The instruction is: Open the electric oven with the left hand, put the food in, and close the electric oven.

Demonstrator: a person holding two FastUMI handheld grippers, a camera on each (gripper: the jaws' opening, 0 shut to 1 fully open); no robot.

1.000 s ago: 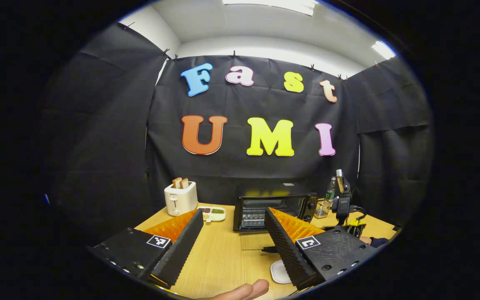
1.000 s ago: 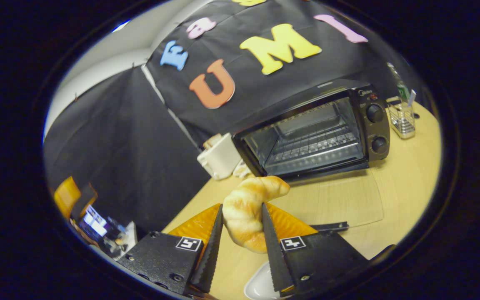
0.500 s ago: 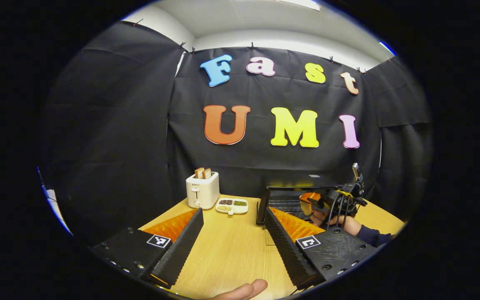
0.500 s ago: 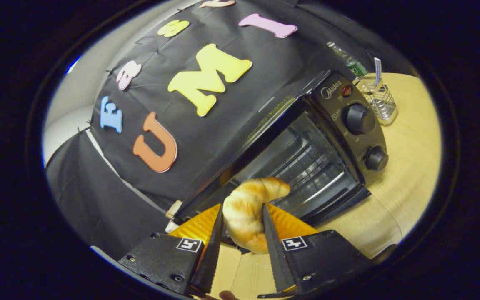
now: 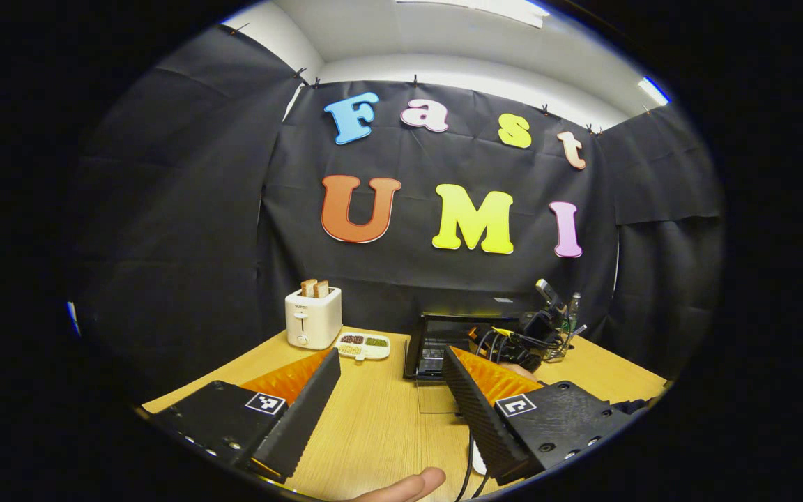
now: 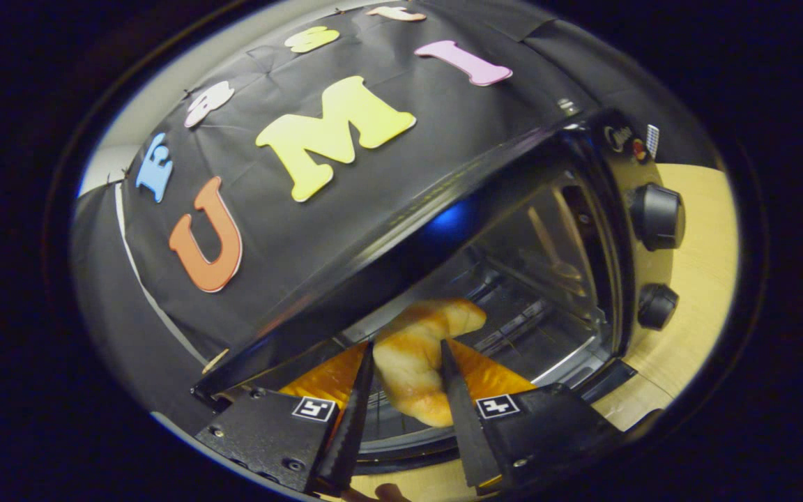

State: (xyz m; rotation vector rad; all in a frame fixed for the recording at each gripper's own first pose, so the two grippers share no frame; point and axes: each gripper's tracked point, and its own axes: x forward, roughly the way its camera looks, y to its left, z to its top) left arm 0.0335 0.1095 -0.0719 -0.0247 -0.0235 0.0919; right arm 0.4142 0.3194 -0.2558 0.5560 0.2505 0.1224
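Observation:
The black electric oven (image 5: 436, 340) stands at the back of the wooden table with its glass door (image 5: 436, 399) folded down flat. My left gripper (image 5: 391, 355) hangs open over the table in front of it, with nothing between its fingers. A golden croissant (image 6: 419, 352) is pinched in my right gripper (image 6: 405, 345), which is shut on it. The croissant's front end is inside the oven (image 6: 408, 230) mouth, just above the wire rack (image 6: 520, 328). In the left gripper view, the right gripper's camera and cables (image 5: 537, 324) show at the oven's front.
A white toaster (image 5: 313, 318) with two slices and a small divided dish (image 5: 363, 345) sit left of the oven. Two knobs (image 6: 656, 216) are on the oven's right panel. A wire cup with utensils (image 5: 560, 345) stands right of the oven. A fingertip (image 5: 408, 484) shows at the bottom.
My right gripper has carried the croissant forward from above the table into the oven's opening. The left gripper has stayed open and only shifted its aim a little.

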